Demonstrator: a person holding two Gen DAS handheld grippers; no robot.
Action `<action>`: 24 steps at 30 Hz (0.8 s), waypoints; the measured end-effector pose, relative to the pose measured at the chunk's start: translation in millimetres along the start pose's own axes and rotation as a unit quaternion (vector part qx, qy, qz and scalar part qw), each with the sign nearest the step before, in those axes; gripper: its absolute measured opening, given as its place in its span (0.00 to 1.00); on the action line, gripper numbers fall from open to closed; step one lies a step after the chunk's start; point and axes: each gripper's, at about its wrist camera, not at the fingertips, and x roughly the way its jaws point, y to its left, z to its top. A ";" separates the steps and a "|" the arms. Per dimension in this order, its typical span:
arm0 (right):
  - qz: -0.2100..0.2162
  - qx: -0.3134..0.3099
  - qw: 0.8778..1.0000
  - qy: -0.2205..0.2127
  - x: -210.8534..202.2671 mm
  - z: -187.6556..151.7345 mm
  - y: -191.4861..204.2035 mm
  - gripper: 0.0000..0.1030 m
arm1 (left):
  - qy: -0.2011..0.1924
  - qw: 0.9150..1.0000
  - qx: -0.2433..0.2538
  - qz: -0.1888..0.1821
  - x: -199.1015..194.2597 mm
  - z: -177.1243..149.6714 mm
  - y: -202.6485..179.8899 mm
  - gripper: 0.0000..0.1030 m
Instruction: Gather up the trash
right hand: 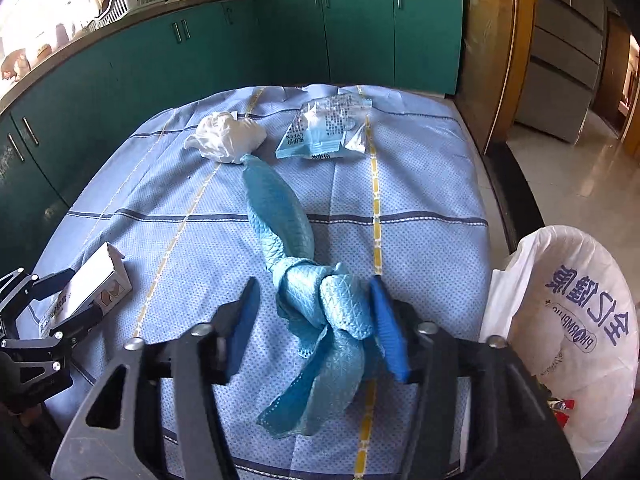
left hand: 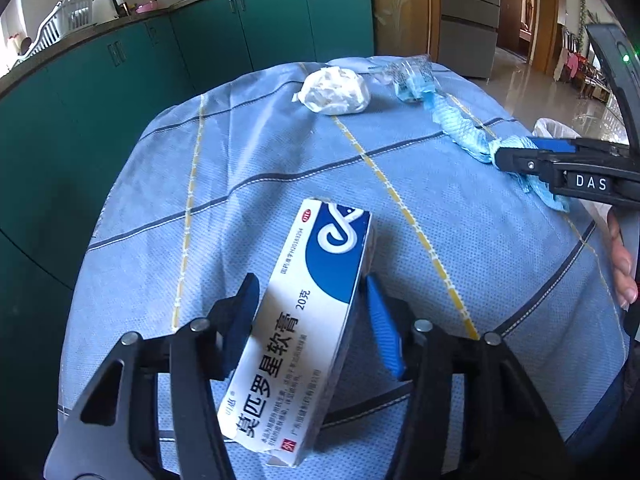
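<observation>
Trash pickup underway, nothing seen bagged yet.
Left tool (left hand: pixel 308 320) closed onto medicine box (left hand: pixel 296 328), lower centre of left view. Right tool (right hand: pixel 314 324) partly open around knotted blue cloth (right hand: pixel 320 304), lower centre of right view, one pad touching, no firm grip. Still on table (right hand: pixel 420 248): crumpled tissue (right hand: pixel 226 136) and plastic wrapper (right hand: pixel 324 132), upper centre. White bag (right hand: pixel 572 304) waiting at right edge.

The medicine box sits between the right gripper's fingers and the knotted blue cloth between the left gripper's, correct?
Swapped. The left wrist view shows the medicine box between the left gripper fingers; the right wrist view shows the knotted blue cloth between the right gripper fingers.
</observation>
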 end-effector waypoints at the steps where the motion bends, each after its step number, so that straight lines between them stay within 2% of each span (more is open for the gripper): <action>1: -0.002 -0.005 1.000 -0.003 -1.5 -0.6 3.2 0.65 | 0.000 1.000 0.001 0.000 0.5 0.0 -0.5 0.52; 8: -0.013 -0.019 1.000 0.002 8.2 0.7 8.5 0.69 | 0.018 1.000 -0.011 -0.019 -0.6 -0.5 -10.1 0.51; 10: -0.016 -0.022 1.000 0.003 10.6 0.9 9.3 0.69 | 0.016 0.999 -0.007 -0.029 -3.9 -1.8 -16.2 0.63; 11: -0.018 -0.023 1.000 0.003 10.4 0.2 9.5 0.69 | 0.009 0.999 -0.001 -0.031 -6.3 -2.0 -19.0 0.64; 14: -0.019 -0.020 1.000 0.003 11.4 -0.2 7.5 0.69 | -0.001 1.000 0.012 -0.024 -8.5 -1.4 -21.9 0.64; 22: -0.021 -0.018 1.000 0.004 13.0 0.3 7.9 0.70 | 0.006 1.000 0.004 -0.024 -4.6 -0.7 -15.6 0.64; 24: -0.024 -0.024 0.999 0.004 13.8 0.2 10.2 0.70 | 0.007 1.000 0.006 -0.024 -4.3 -0.7 -16.3 0.59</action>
